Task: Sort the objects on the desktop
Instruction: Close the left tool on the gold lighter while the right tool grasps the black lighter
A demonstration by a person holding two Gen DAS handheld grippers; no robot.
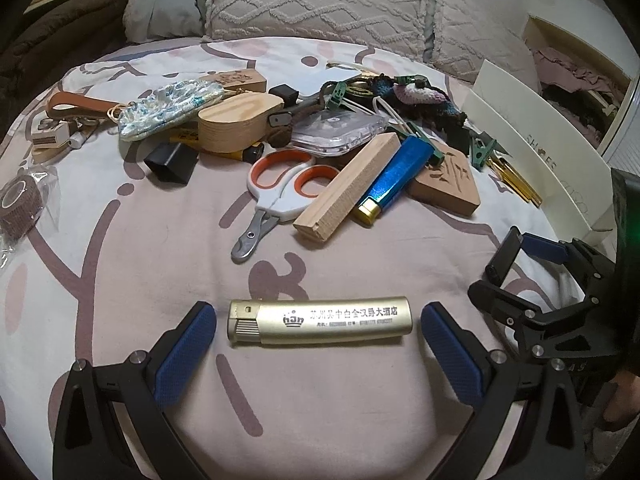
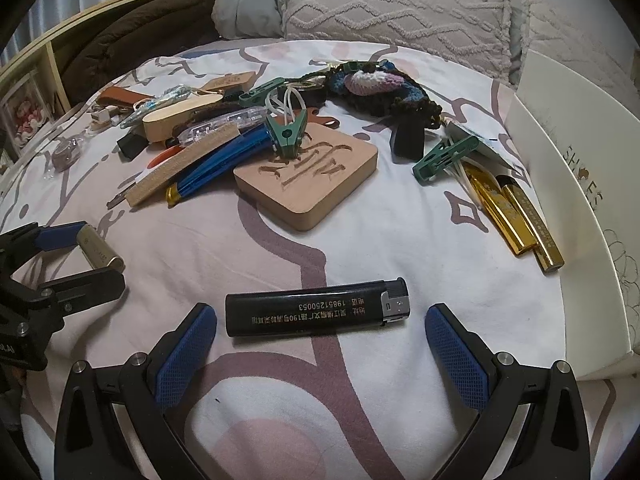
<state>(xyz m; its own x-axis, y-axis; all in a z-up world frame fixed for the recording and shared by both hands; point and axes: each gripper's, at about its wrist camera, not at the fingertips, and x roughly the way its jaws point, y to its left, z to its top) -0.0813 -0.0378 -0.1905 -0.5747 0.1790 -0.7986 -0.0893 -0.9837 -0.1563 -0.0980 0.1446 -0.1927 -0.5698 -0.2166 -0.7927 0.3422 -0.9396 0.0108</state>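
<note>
The left claw (image 1: 318, 320) stands wide open with a gold lighter (image 1: 319, 321) lying crosswise between its pads, touched by neither; the right claw (image 2: 320, 320) is spread just as wide around a black lighter (image 2: 318, 309), also ungripped. Both lighters lie flat on the bed sheet (image 2: 380, 240), nearer the claws than the carved block (image 2: 306, 184), which serves as landmark here.

Sorting looks barely begun, as a judgement: two more gold lighters (image 2: 516, 216) lie side by side right of the block, near the white box (image 2: 576, 208), perhaps the start of a group; a blue lighter (image 2: 224, 160) still leans in the pile just left of the block, under a wood strip (image 2: 184, 172); most else is unsorted.

Left of and behind the block sit scissors (image 1: 280, 188), a clear case (image 1: 340, 134), an oval wooden box (image 1: 236, 120), a floral pouch (image 1: 168, 106) and a black cap (image 1: 170, 160); a green clip (image 2: 286, 136) rests on the block's far edge, another (image 2: 444, 160) lies to its right; a crochet piece (image 2: 376, 88) lies behind it.

Nothing blocks either claw's lighter; the pile's overlaps would hamper later picks.
</note>
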